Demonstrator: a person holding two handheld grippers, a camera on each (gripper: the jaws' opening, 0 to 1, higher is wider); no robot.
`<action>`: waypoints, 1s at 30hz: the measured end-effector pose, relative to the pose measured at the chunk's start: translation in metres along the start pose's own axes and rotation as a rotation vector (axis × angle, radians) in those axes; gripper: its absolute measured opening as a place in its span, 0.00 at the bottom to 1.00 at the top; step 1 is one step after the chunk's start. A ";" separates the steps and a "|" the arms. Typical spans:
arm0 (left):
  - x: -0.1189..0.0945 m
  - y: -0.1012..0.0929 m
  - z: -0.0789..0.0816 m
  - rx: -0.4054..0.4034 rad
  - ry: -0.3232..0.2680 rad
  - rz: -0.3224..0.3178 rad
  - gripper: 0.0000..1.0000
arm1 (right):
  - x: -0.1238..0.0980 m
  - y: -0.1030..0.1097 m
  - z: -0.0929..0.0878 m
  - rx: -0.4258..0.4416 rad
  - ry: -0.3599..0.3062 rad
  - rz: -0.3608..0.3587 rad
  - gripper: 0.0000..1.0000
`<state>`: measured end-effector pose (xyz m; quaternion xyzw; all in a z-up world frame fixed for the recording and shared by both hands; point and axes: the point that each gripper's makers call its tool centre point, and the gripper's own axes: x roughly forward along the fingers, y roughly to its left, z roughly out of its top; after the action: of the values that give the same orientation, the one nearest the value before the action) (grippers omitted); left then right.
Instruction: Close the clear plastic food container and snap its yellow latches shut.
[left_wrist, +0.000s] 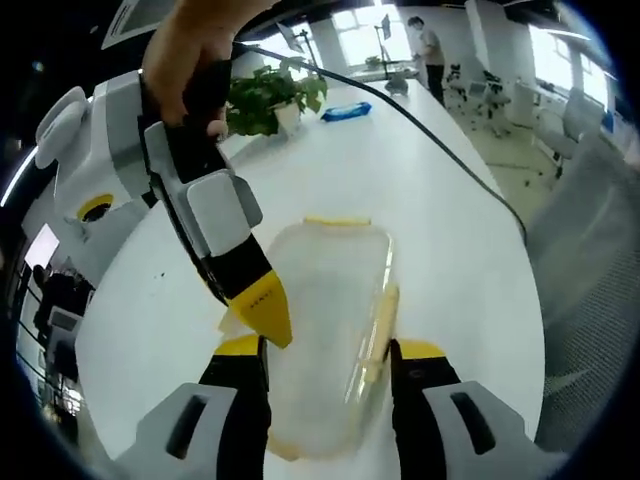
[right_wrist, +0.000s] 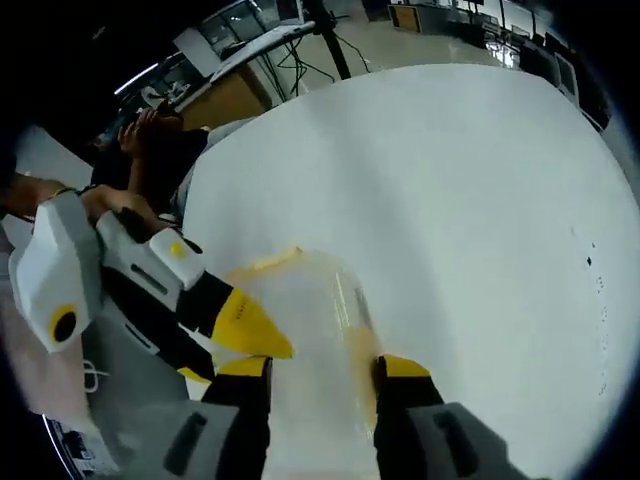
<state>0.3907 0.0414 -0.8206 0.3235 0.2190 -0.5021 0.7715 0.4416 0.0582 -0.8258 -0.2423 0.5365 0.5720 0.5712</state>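
Observation:
A clear plastic food container (left_wrist: 320, 300) with its lid on lies on the white table (left_wrist: 450, 250). Yellow latches show at its far end (left_wrist: 337, 220) and along its right side (left_wrist: 382, 320). My left gripper (left_wrist: 328, 355) is open, its yellow-tipped jaws standing either side of the container's near end. The right gripper (left_wrist: 265, 315), held by a hand, comes in from the upper left with its tip at the container's left edge. In the right gripper view the container (right_wrist: 310, 300) sits between the open jaws of my right gripper (right_wrist: 322, 370). The left gripper (right_wrist: 250, 335) touches its left edge.
A potted plant (left_wrist: 265, 98) and a blue object (left_wrist: 345, 112) stand at the far end of the table. A black cable (left_wrist: 430, 140) runs across it. A person (left_wrist: 430, 50) stands far back. Another person's hands (right_wrist: 150, 130) rest beyond the table (right_wrist: 450, 200).

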 end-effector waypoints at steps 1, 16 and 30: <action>0.000 0.001 0.000 -0.014 -0.008 0.005 0.45 | 0.001 -0.001 0.000 0.003 -0.002 0.001 0.39; 0.005 0.005 -0.003 0.020 -0.037 0.083 0.42 | 0.003 0.000 0.000 -0.016 -0.048 0.043 0.38; 0.003 0.001 -0.002 0.031 -0.028 0.066 0.43 | 0.006 0.004 -0.001 -0.034 -0.105 0.106 0.41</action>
<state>0.3932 0.0411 -0.8234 0.3355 0.1896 -0.4840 0.7857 0.4359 0.0605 -0.8305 -0.1929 0.5082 0.6224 0.5632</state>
